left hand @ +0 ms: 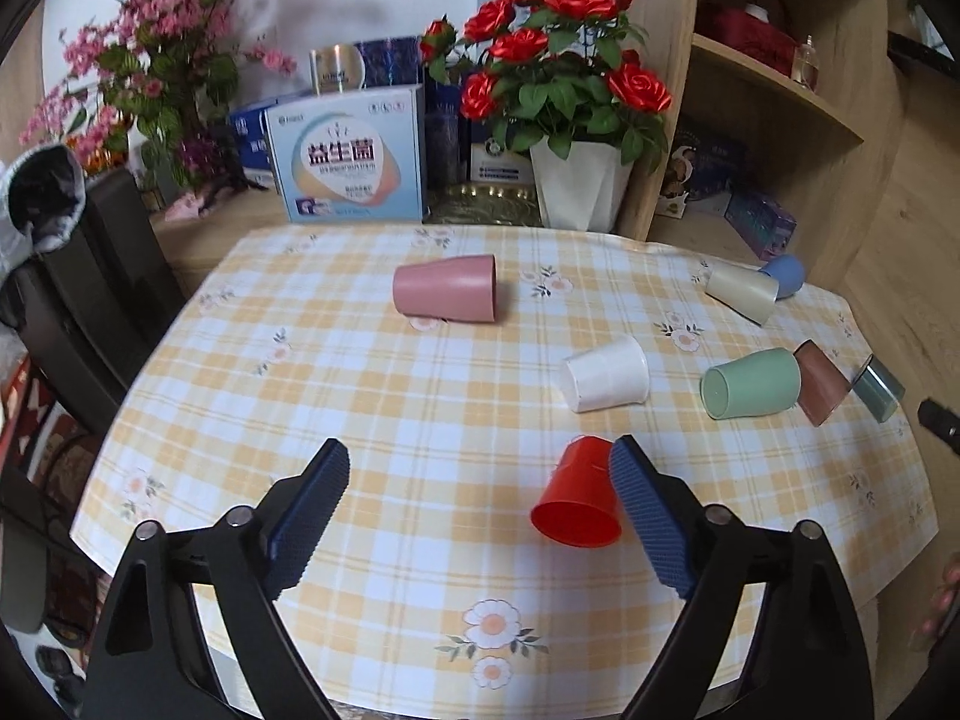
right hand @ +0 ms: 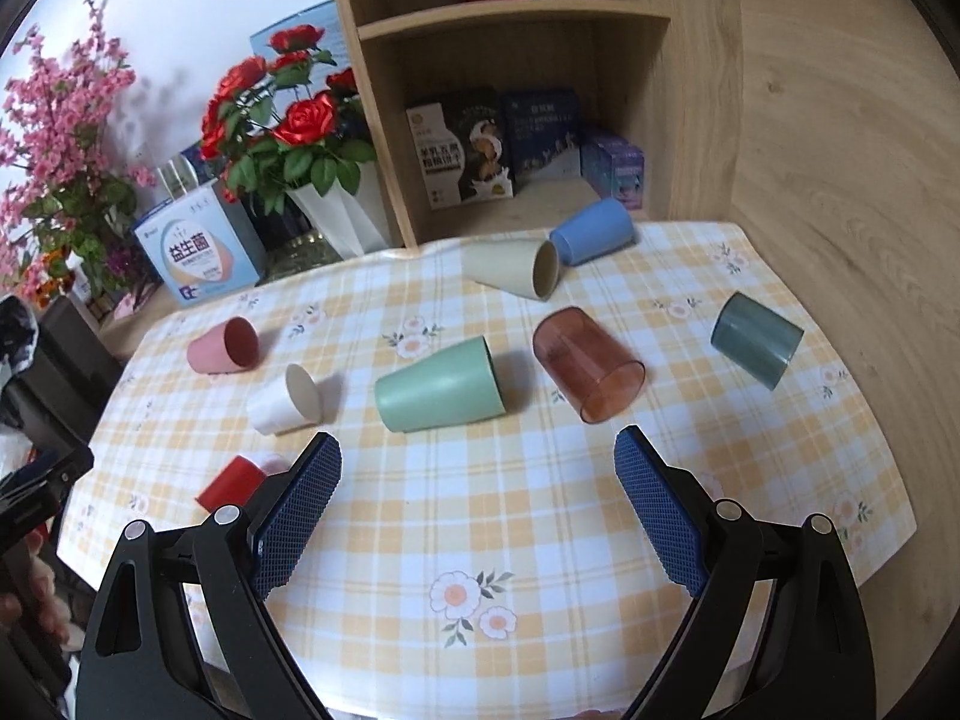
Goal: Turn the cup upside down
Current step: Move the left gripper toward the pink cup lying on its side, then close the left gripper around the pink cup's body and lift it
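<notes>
Several cups lie on their sides on the checked tablecloth (left hand: 420, 420). In the left wrist view a red cup (left hand: 576, 498) lies with its mouth toward me, just beside the right finger of my open left gripper (left hand: 480, 480). Farther off lie a pink cup (left hand: 447, 288), a white cup (left hand: 606, 375) and a green cup (left hand: 750, 384). In the right wrist view my right gripper (right hand: 477, 468) is open and empty above the cloth, in front of the green cup (right hand: 441, 387) and a brown translucent cup (right hand: 588, 372). The red cup (right hand: 231, 483) shows partly behind its left finger.
A beige cup (right hand: 516, 270), a blue cup (right hand: 591, 231) and a dark teal cup (right hand: 756, 339) lie toward the back right. A white vase of red roses (left hand: 579, 186), boxes (left hand: 348, 162) and a wooden shelf (right hand: 510, 120) stand behind the table. A dark chair (left hand: 90, 300) is at the left.
</notes>
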Available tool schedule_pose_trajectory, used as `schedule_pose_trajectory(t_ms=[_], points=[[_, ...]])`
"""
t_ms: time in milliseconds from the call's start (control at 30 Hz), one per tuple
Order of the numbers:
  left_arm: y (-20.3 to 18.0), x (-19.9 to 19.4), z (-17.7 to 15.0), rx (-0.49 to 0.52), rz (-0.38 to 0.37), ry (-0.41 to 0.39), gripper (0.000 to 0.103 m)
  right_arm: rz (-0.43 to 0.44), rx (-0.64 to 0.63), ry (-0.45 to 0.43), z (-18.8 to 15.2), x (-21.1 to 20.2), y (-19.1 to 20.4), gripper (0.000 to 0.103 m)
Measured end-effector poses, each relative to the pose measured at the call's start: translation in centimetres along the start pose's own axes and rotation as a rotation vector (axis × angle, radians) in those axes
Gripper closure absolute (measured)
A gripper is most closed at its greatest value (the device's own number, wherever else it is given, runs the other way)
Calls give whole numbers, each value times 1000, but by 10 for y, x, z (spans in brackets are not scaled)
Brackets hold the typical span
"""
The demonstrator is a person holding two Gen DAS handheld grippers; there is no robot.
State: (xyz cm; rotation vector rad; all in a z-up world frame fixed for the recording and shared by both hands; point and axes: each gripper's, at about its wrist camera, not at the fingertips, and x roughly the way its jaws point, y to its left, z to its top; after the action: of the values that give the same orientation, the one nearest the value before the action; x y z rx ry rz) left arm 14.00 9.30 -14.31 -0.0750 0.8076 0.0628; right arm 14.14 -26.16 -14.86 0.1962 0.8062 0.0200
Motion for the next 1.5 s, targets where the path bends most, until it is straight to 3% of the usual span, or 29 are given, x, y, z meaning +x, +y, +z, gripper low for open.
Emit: schedule_pose_trajectory(t_ms=[367, 733, 867, 1000, 1133, 1200, 1400, 1500], points=[[1, 24, 9, -49, -50, 50, 28, -1, 14, 44, -6, 19, -12, 13], [10, 53, 35, 65, -37, 27, 38, -14, 21, 73, -4, 34, -18, 13], [29, 90, 59, 119, -121, 56, 39, -28, 4, 84, -1, 38, -18, 13], [56, 135, 92, 130, -98, 66, 41, -62, -16, 99, 5, 45, -16, 13], [86, 178, 127, 40, -121, 80, 45, -107, -38, 123, 12, 55, -13, 13], [96, 198, 143, 13, -168, 83, 45, -119, -51, 133, 14, 58, -12, 13], [89, 240, 153, 41, -236, 121, 45, -165, -103, 175, 19, 71, -7, 13], [92, 250, 153, 1, -285, 138, 45, -173, -115, 189, 22, 75, -5, 13]])
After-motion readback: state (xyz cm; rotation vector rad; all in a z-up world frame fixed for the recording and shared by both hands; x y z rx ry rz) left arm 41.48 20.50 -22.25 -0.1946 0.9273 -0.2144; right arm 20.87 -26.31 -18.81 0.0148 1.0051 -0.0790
